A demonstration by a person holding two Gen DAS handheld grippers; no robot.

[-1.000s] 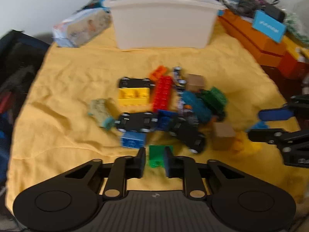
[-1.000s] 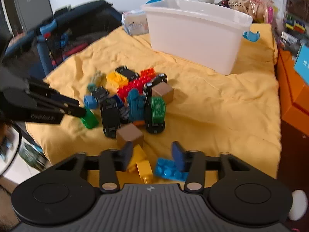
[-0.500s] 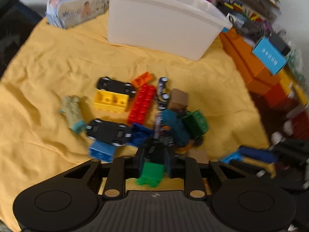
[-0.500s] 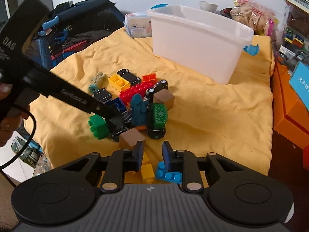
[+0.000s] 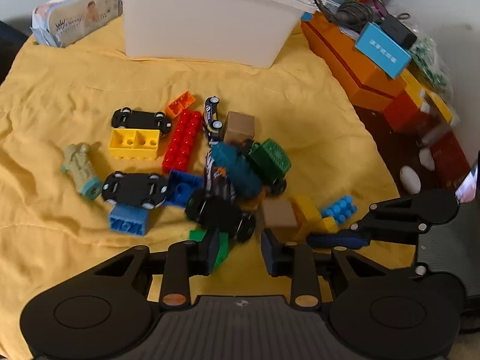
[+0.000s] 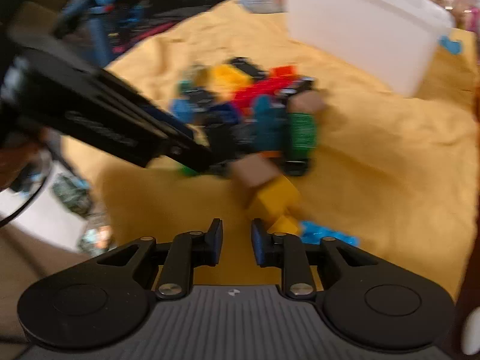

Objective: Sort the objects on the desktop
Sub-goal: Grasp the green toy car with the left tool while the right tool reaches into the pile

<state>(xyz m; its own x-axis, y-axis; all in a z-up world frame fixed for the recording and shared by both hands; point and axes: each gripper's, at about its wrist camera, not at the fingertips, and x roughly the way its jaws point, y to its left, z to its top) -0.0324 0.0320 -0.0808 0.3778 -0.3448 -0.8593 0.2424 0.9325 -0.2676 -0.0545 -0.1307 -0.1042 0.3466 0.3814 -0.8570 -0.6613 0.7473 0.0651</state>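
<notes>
Toy bricks and black toy cars lie in a heap [image 5: 222,168] on a yellow cloth [image 5: 60,96], in front of a white bin [image 5: 210,24]. My left gripper [image 5: 240,252] hangs at the heap's near edge with its jaws opening. A green brick [image 5: 223,247] leans against the left finger, and the other pad is clear of it. My right gripper [image 6: 237,240] is closing over bare cloth with nothing between its jaws. A yellow brick [image 6: 279,204] and a light blue brick [image 6: 327,235] lie just to its right. The right wrist view is blurred.
A pack of wet wipes [image 5: 75,21] lies left of the bin. Orange boxes [image 5: 360,69] and a light blue box [image 5: 384,49] line the cloth's right edge. A dark bag [image 6: 144,15] stands beyond the left edge. The cloth's near edge drops off below the grippers.
The left jaws, shut on the green brick before, have parted and the brick has slipped to the left finger. The right jaws have narrowed from wide, and that gripper has shifted left of the yellow brick.
</notes>
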